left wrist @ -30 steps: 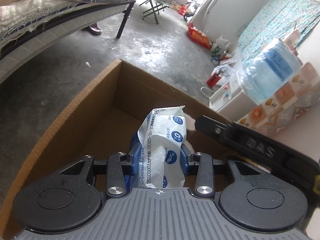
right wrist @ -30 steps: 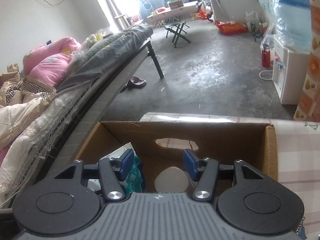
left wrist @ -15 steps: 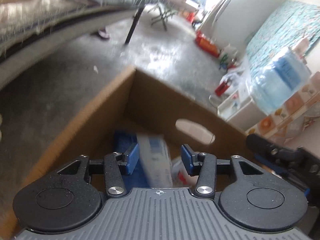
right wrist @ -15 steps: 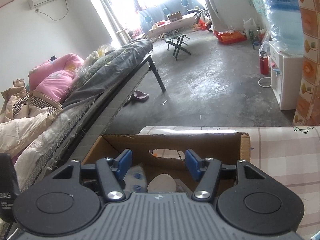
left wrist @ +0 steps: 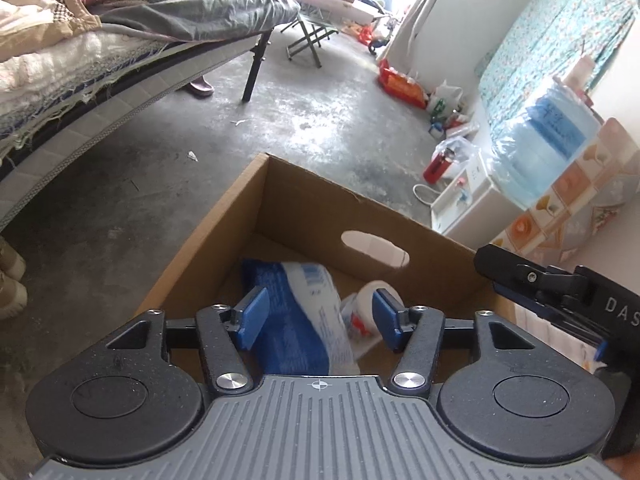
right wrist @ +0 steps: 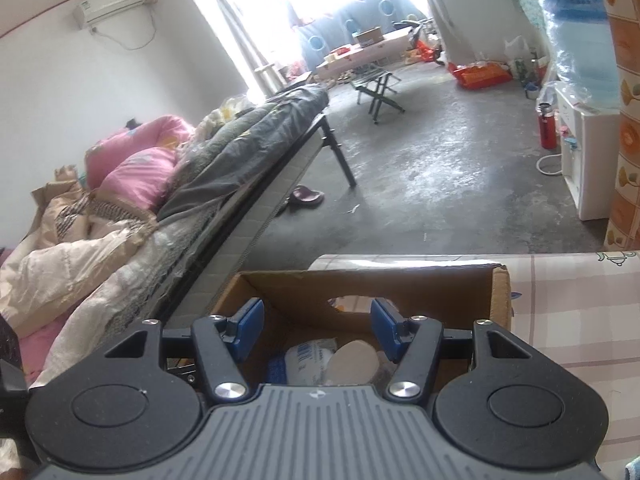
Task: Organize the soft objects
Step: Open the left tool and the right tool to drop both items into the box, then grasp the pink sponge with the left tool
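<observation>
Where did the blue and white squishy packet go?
The blue and white packet lies on the floor of the cardboard box, toward its left side, right beside a white round-topped item; the open left gripper is above it.

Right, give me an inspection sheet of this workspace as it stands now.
Surface: checked tablecloth under the cardboard box.
Job's things: blue-and-white soft pack and a white round item lie in the box.
Clutter: nothing seen on the cloth.
Grippers: left hand-held gripper and right hand-held gripper both open, empty, above the box.
Cables: white cord on the floor.
Surroundings: bed, water dispenser.
</observation>
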Demonstrator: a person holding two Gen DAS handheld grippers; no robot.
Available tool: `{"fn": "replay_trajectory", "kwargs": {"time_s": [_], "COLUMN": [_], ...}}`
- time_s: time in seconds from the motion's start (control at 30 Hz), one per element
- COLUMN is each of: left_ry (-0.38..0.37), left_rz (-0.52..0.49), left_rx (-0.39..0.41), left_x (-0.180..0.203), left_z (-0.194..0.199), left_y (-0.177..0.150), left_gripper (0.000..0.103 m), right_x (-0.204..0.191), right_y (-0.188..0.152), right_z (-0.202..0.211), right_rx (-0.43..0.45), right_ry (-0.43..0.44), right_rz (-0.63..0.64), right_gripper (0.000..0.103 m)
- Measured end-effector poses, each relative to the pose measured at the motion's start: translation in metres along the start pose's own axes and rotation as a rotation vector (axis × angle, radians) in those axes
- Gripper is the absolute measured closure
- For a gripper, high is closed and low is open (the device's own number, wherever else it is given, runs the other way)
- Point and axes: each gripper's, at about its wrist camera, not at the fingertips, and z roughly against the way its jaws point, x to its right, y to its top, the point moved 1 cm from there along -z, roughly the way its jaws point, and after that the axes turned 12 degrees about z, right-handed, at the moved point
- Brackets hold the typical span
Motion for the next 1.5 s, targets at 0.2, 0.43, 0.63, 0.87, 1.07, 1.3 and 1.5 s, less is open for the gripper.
{"fn": "replay_trajectory", "kwargs": {"time_s": [0.2,0.43,0.63,0.87,1.07,1.3,1.5], "left_ry": [-0.039,-0.044,-0.152,-0.245,-0.337,-0.385,-0.343], "left_rz": [-0.022,-0.12,-0.185,-0.358,-0.482,-0.611,-0.628], "left_rx": [0.019,0.02,0.058,0.071,0.041,-0.055,-0.196], "left_x": [-0.014,-0.017,-0.01,0.03,0.073,0.144,0.223], "left_z": [0.035,0.067,0.116,0.153,0.16,0.138,0.076], "left_y": [-0.017,-0.043,-0.084,-0.149,-0.194,-0.236,-0.248], "left_gripper": [0.031,0.03,0.014,0.001,0.0,0.0,0.0], "right_x": [-0.012,-0.031,-0.028,-0.009,0.013,0.057,0.097], "right_y": [-0.001,-0.023,-0.064,-0.148,-0.208,-0.253,-0.262], "right_z": [0.014,0.068,0.155,0.245,0.304,0.351,0.357], "right_rx": [-0.082,-0.051,0.061,0.161,0.211,0.293,0.333], "right_ry": [0.115,0.16,0.141,0.0,-0.19,-0.32,-0.355], "right_rz": [-0.007,0.015,0.016,0.005,-0.031,-0.115,-0.155], "right_gripper": [0.03,0.03,0.02,0.002,0.002,0.002,0.002]}}
